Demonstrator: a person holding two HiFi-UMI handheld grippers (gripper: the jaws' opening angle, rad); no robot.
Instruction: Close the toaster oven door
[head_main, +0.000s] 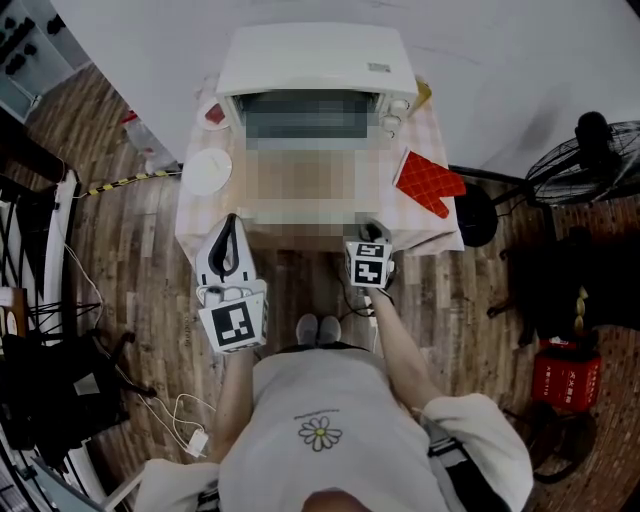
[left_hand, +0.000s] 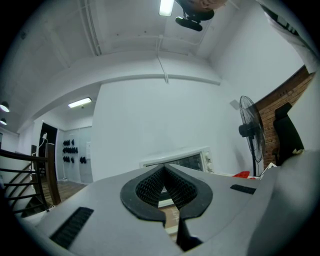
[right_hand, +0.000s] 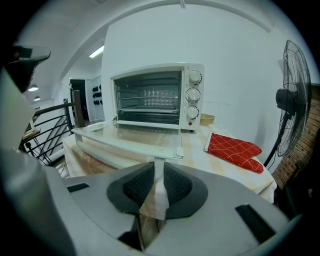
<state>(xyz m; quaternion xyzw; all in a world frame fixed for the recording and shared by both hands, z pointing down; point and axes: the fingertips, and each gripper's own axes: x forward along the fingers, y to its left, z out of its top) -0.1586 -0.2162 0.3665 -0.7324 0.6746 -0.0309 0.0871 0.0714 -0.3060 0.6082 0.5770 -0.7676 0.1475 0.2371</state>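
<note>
- Well, the white toaster oven (head_main: 315, 65) sits at the back of the table with the pale checked cloth (head_main: 196, 228), right in front of you.
- Its glass door (right_hand: 127, 136) lies flat and wide open, sticking out toward you. So the closing has not begun.
- Your right claw (right_hand: 159, 165) is at the front edge of the door. Its jaws are nearly together and clamped on the right end of the white door handle (right_hand: 176, 152).
- Your left claw (left_hand: 163, 167) is held back from the table, to the left. Its jaws are together at the tips, with nothing between them.
- The grab looks done. I think what is left is to lift the handle up and push the door shut against the oven.
- A red quilted oven mitt (right_hand: 234, 149) lies on the table to the right of the door, apart from it.
- A round white plate (head_main: 207, 171) sits on the left, just beside the door.
- A black standing fan (right_hand: 292, 100) is on the floor, far off to the right.
- Nothing seems to lie on the door glass, and nothing sticks out of the oven. I think the way up is free.
</note>
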